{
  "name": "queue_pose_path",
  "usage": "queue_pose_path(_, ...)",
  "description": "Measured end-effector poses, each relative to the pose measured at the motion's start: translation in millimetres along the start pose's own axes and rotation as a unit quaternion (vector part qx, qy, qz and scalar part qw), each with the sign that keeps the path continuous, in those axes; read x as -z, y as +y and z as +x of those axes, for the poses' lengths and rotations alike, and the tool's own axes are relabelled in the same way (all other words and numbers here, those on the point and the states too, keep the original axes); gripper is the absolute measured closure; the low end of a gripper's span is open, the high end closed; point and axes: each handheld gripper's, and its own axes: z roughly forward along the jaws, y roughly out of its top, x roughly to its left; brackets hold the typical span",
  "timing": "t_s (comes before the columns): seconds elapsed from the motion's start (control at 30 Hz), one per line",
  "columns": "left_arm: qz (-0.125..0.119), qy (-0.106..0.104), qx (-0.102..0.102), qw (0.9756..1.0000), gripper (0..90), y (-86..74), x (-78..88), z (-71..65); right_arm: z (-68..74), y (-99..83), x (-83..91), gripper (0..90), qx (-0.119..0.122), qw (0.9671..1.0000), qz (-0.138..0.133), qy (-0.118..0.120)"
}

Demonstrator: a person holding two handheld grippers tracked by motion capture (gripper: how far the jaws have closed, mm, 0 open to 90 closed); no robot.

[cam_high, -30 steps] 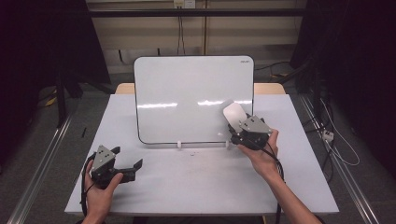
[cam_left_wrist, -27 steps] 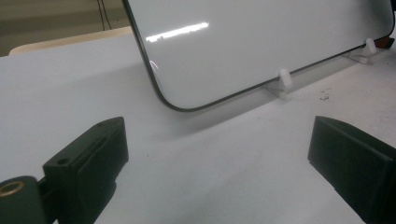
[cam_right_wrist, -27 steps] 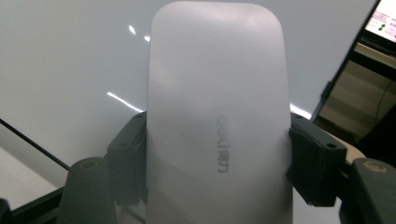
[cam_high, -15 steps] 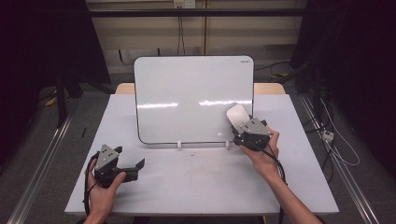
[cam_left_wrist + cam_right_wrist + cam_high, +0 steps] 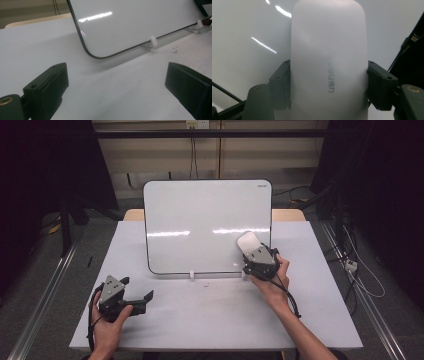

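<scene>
White eraser (image 5: 247, 243), clamped in the right claw (image 5: 255, 260), points lengthwise up the whiteboard (image 5: 200, 215); left claw (image 5: 142, 299) gapes empty.

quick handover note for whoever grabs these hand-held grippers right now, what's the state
Right hand-held gripper: shut on the white eraser, holding it against the lower right part of the whiteboard.
Left hand-held gripper: open, holding nothing, resting on the table at front left, aimed at the board's lower left corner.
Whiteboard: propped upright on small white clips mid-table; its face looks clean, with light glare and no marks I can make out.
Done: eraser picked up and brought to the board.
Left, probably: finish any wiping at the lower right, then set the eraser down.
</scene>
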Motion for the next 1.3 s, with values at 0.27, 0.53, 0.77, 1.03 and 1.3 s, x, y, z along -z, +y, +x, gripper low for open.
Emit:
queue_pose_path(0.27, 0.004, -0.002, -0.007, 1.0000, 5.0, -0.2, 0.2, -0.1, -8.2, -1.5, 1.9, 24.5, -0.043, 0.9985, 0.006, 0.034)
queue_pose_path(0.53, 0.003, -0.001, -0.006, 1.0000, 5.0, 0.3, -0.9, -0.9, -18.0, -2.9, 9.7, 12.1, -0.088, 0.9924, 0.004, 0.086)
queue_pose_path(0.77, 0.003, -0.001, -0.005, 1.0000, 5.0, 1.0, -2.1, 0.2, -27.1, -10.5, 20.3, 6.6, -0.114, 0.9874, 0.005, 0.109)
queue_pose_path(1.03, 0.000, 0.000, 0.003, 1.0000, 6.0, 1.5, -3.4, 0.2, -38.9, -24.1, 38.4, 5.9, -0.150, 0.9800, -0.005, 0.131)
queue_pose_path(1.3, -0.002, 0.003, 0.007, 1.0000, 6.0, 1.1, -3.4, -0.3, -43.8, -44.1, 56.4, 7.6, -0.164, 0.9772, -0.008, 0.134)
